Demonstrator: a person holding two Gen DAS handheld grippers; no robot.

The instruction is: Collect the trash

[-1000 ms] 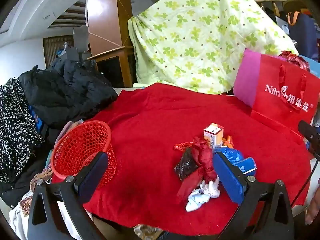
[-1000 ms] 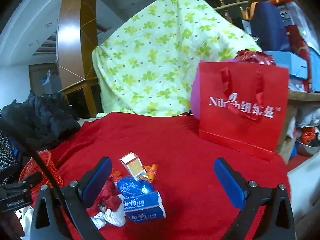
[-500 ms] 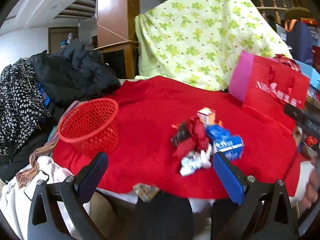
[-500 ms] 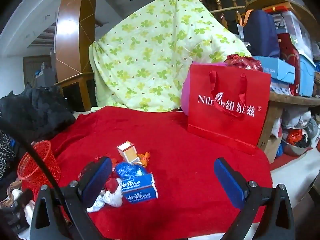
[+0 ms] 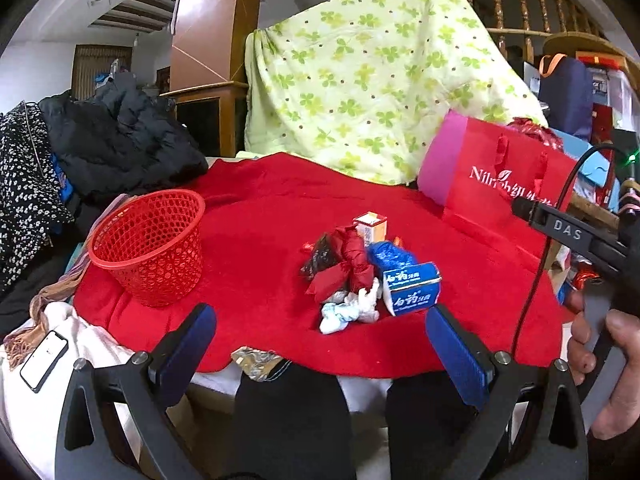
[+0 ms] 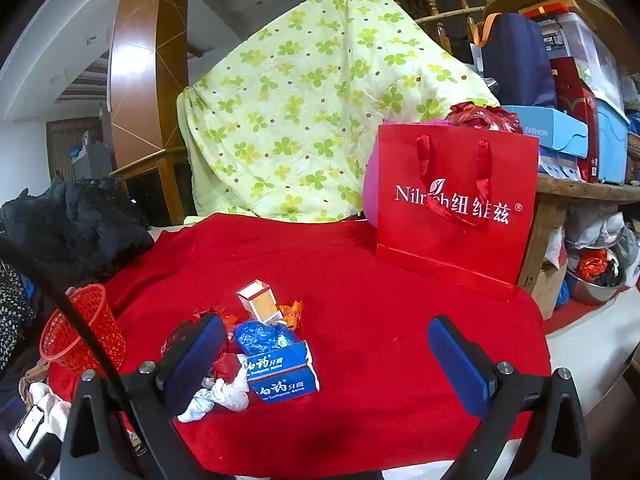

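Trash pile [image 5: 360,276] sits mid red cloth [image 5: 260,220], red mesh basket [image 5: 152,244] well apart at cloth's left edge. Left gripper [image 5: 320,344] held back off the near edge, jaws spread, empty. Right gripper [image 6: 326,360] low over cloth, jaws spread, empty, left pad in front of pile. Only left view shows hand [image 5: 604,364] gripping the right handle; right view shows steel bowl [image 6: 596,288] on floor.

The left hand-held gripper [image 5: 320,344] has its two blue-padded fingers [image 5: 456,350] spread wide with nothing between them. The right hand-held gripper [image 6: 324,360] is likewise spread wide and empty, its fingers pointing forward. In the left wrist view, the person's right hand [image 5: 600,368] wraps the right tool's handle.
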